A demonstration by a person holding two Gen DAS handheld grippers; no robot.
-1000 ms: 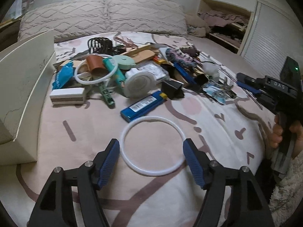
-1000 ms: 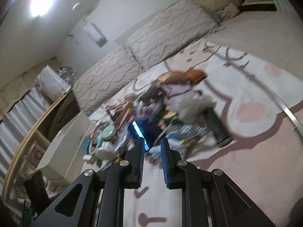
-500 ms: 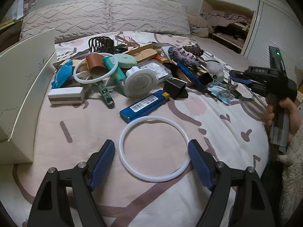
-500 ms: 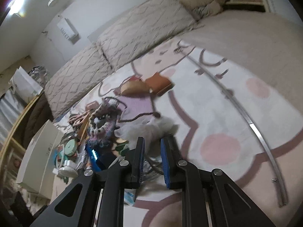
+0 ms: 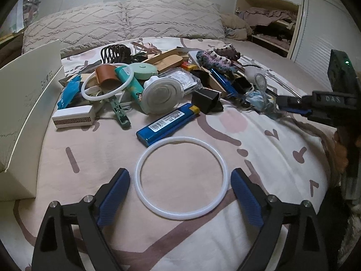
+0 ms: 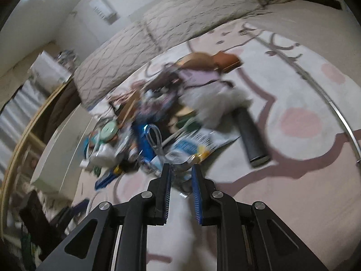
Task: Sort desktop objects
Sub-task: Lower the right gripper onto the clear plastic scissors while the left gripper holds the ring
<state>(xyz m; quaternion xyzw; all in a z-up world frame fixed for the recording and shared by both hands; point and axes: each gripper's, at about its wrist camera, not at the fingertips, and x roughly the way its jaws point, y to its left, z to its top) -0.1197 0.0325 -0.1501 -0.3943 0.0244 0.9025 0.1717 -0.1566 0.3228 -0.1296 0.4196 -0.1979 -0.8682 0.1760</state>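
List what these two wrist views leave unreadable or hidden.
- Right wrist view: motion blur smears the pile; most items unidentifiable.
- Left wrist view: white box cut by the left edge, interior unseen.
- Left wrist view: blue lighter label too small.
- Left wrist view: right gripper fingertips hard to separate.

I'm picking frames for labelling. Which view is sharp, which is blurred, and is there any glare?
Left wrist view: sharp, evenly lit, the white ring crisp, fisheye bending at the edges. Right wrist view: motion blur smears the pile, only the right hand-held gripper stays sharp; lamp glare top left.
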